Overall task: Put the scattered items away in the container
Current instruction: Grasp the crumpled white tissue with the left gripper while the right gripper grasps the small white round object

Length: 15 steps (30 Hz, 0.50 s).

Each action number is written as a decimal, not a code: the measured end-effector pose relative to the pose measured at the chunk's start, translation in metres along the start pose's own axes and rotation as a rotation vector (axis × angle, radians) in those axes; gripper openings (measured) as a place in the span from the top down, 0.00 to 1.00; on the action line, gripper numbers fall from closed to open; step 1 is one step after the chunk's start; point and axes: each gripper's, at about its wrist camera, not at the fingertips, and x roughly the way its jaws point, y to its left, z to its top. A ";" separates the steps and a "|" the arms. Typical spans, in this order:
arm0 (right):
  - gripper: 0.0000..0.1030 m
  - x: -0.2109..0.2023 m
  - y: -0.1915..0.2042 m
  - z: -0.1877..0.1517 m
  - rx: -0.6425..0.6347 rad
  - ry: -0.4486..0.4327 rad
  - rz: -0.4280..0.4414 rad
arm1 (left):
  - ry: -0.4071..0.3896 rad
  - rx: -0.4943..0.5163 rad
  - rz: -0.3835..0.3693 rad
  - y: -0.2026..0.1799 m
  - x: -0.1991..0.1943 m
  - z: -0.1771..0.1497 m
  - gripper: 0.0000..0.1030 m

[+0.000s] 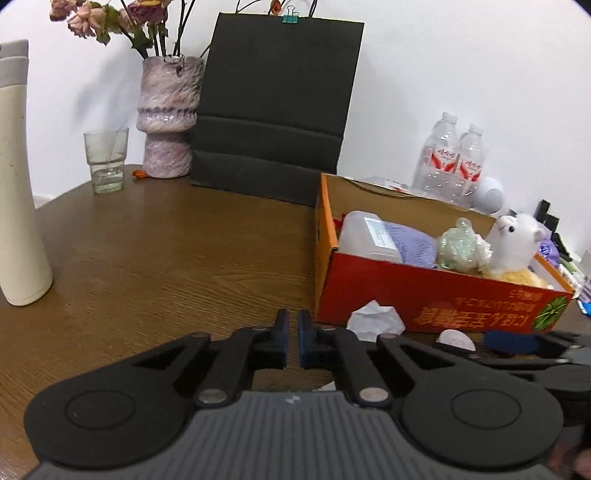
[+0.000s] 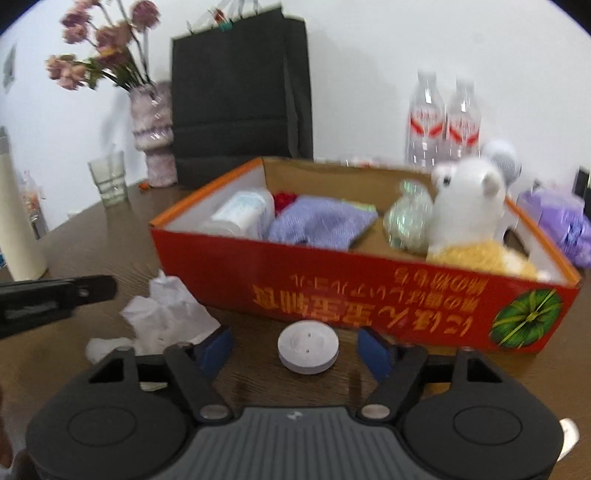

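We see the right tongs (image 2: 295, 349) part open around a small white round disc (image 2: 308, 347) on the worktop (image 2: 110, 240), pads not touching it. The left tongs (image 1: 292, 341) are closed and hold nothing. A crumpled white tissue (image 2: 166, 317) lies between both tongs. Beyond them stands the red cardboard box (image 2: 351, 291), with a plush alpaca (image 2: 469, 206), a purple cloth (image 2: 321, 221) and a white bottle (image 2: 243, 214) inside.

I'm looking at a lived-in home room: a wood-grain desk (image 1: 155, 258) against a plain white wall, a marbled vase (image 1: 168, 118) of dried roses (image 1: 107, 18), a drinking glass (image 1: 106, 160), water bottles (image 1: 454, 155) and a black paper bag (image 1: 273, 107).
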 end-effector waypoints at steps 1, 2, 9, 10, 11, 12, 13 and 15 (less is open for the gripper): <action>0.43 0.003 -0.002 -0.001 0.007 0.008 -0.003 | 0.006 0.003 -0.018 -0.002 -0.002 0.000 0.86; 0.51 0.005 -0.004 -0.001 0.012 0.016 -0.009 | 0.013 0.014 -0.036 -0.005 -0.003 -0.001 0.78; 0.62 0.008 -0.009 -0.004 0.024 0.005 -0.018 | 0.003 0.103 -0.116 -0.025 -0.011 -0.007 0.37; 0.63 0.008 -0.009 -0.004 0.019 0.005 -0.016 | 0.014 0.108 -0.121 -0.026 -0.010 -0.009 0.37; 0.63 0.008 -0.008 -0.004 0.018 0.005 -0.013 | 0.024 0.110 -0.126 -0.027 -0.008 -0.010 0.37; 0.63 0.008 -0.008 -0.004 0.019 0.005 -0.010 | 0.033 0.112 -0.137 -0.027 -0.007 -0.010 0.37; 0.63 0.008 -0.009 -0.004 0.022 0.004 -0.007 | 0.043 0.115 -0.151 -0.028 -0.006 -0.011 0.37; 0.63 0.008 -0.011 -0.003 0.036 0.002 0.003 | 0.064 0.123 -0.187 -0.029 -0.004 -0.012 0.37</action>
